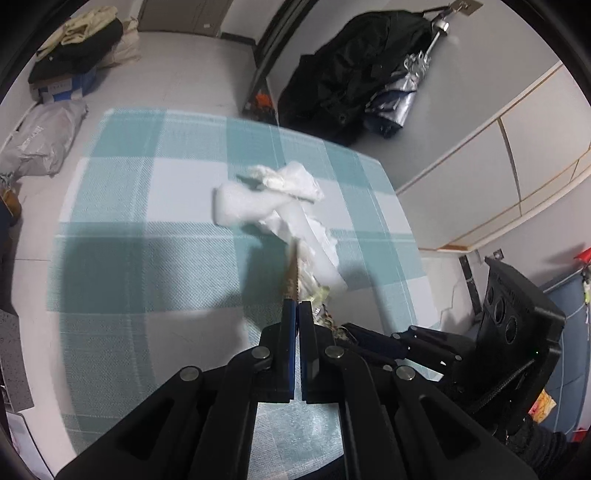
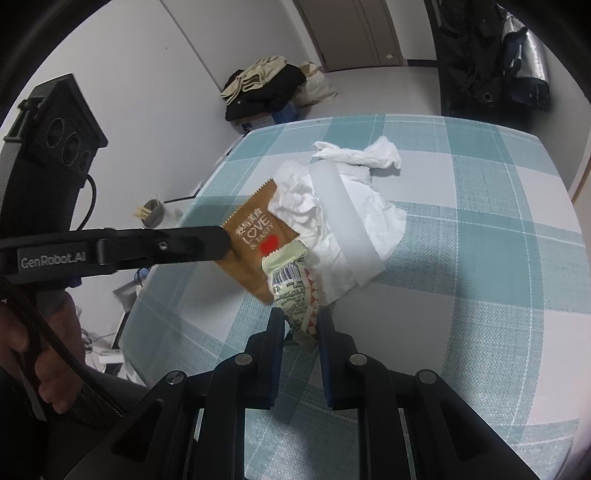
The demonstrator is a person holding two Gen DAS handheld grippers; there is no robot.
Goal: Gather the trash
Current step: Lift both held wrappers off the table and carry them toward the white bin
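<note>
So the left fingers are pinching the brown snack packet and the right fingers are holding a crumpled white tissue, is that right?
Not quite. The left gripper does pinch the brown snack packet, but the right gripper holds the pale green wrapper, not tissue. The white tissue lies on the checked tablecloth, as the right wrist view shows.

A table (image 2: 480,258) under a teal-and-white checked cloth stands on a pale tiled floor (image 1: 177,70) between plain white walls (image 2: 147,92). Folded clothes (image 2: 266,85) sit piled on a box (image 2: 264,120) near a closed door (image 2: 369,33), with a grey sack (image 1: 44,136) on the floor nearby. Dark coats (image 1: 351,70) and a folded umbrella (image 1: 399,96) hang on the wall beside white cabinets (image 1: 498,166).
</note>
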